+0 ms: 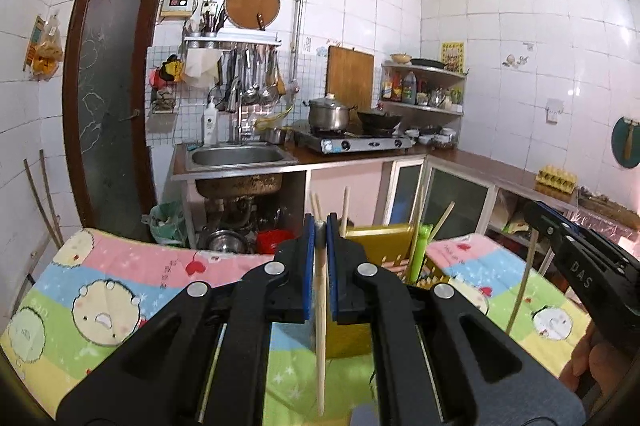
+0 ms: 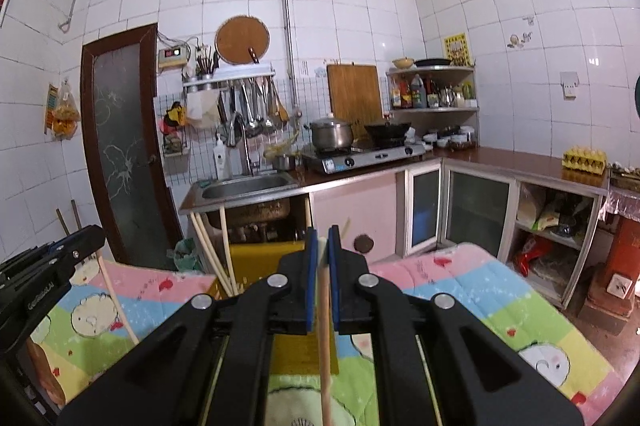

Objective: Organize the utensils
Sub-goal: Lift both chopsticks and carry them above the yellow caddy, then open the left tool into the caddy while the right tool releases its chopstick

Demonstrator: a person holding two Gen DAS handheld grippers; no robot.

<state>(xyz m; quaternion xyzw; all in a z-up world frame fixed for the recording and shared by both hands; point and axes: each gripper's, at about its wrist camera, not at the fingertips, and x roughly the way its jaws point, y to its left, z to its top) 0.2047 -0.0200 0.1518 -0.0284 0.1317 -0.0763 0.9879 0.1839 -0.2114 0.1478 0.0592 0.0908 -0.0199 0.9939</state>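
My left gripper (image 1: pixel 320 226) is shut on a pale wooden chopstick (image 1: pixel 321 326) that hangs down between its blue pads above the table. My right gripper (image 2: pixel 323 240) is shut on another chopstick (image 2: pixel 326 346), also hanging down. A yellow utensil holder (image 1: pixel 376 238) stands on the table just beyond the left gripper, with several chopsticks (image 1: pixel 345 209) and a green utensil (image 1: pixel 418 250) upright in it. The holder (image 2: pixel 264 258) also shows in the right wrist view with chopsticks (image 2: pixel 212 258) leaning in it. The right gripper appears at the right in the left view (image 1: pixel 552 226).
The table is covered by a colourful cartoon cloth (image 1: pixel 120 290). Behind it are a steel sink (image 1: pixel 236 155), a gas stove with a pot (image 1: pixel 328 113) and wok, cabinets, and an egg tray (image 1: pixel 556 177) on the counter at right. A dark door (image 1: pixel 108 113) is at left.
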